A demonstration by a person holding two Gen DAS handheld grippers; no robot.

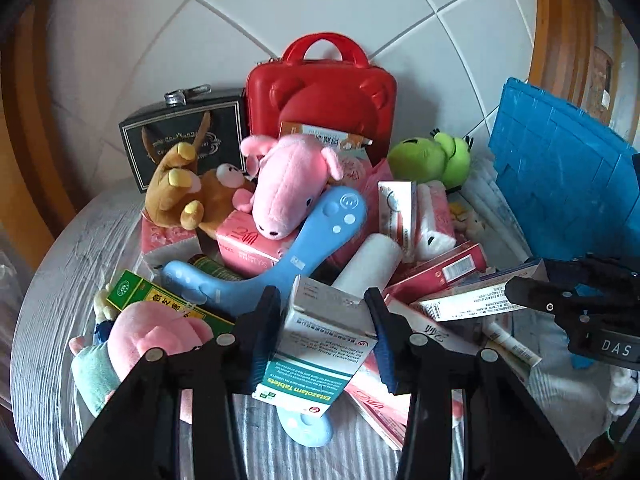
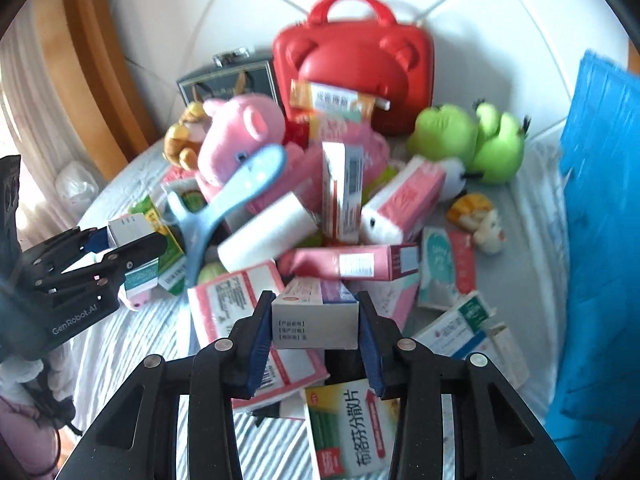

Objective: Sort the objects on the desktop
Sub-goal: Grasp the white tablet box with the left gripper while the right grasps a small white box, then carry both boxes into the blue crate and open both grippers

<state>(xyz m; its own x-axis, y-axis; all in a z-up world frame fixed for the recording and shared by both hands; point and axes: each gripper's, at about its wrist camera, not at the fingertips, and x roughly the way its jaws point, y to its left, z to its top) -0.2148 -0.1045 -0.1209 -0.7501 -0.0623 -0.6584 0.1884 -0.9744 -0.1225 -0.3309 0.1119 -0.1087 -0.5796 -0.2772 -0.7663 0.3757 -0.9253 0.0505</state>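
Table (image 1: 48, 280) is round with a grey striped cover, and nearly all of it is buried in one mixed heap. Blue crate (image 1: 560, 184) stands at the right edge; I can't see what's in it. Red case (image 1: 320, 100) and black box (image 1: 180, 136) stand upright at the back against the tiled wall.

Progress, my read: early. Nothing visibly grouped yet. Plush toys (pink pig (image 1: 288, 184), brown toy (image 1: 180, 188), green frog (image 1: 436, 158)) are still tangled in with tissue packs, a blue massager (image 1: 288, 256), a white roll (image 1: 372, 264) and many medicine cartons. Only two cartons are up off the pile, one per hand. The rest is still to sort.

Left gripper (image 1: 324, 312) is clamped on a white-and-teal tablet box (image 1: 316, 344), pads flat against its two side faces. Box is just above the near edge of the heap. Its long axis runs roughly along the fingers, near end tipped down toward the camera, far end flap partly open and pointing at the pile.

Right gripper (image 2: 316, 320) pinches a narrow white box (image 2: 316, 316) across its short width, pads on both long sides. Box is lifted over the near centre of the heap, long axis pointing away from the camera toward the red case, roughly level.
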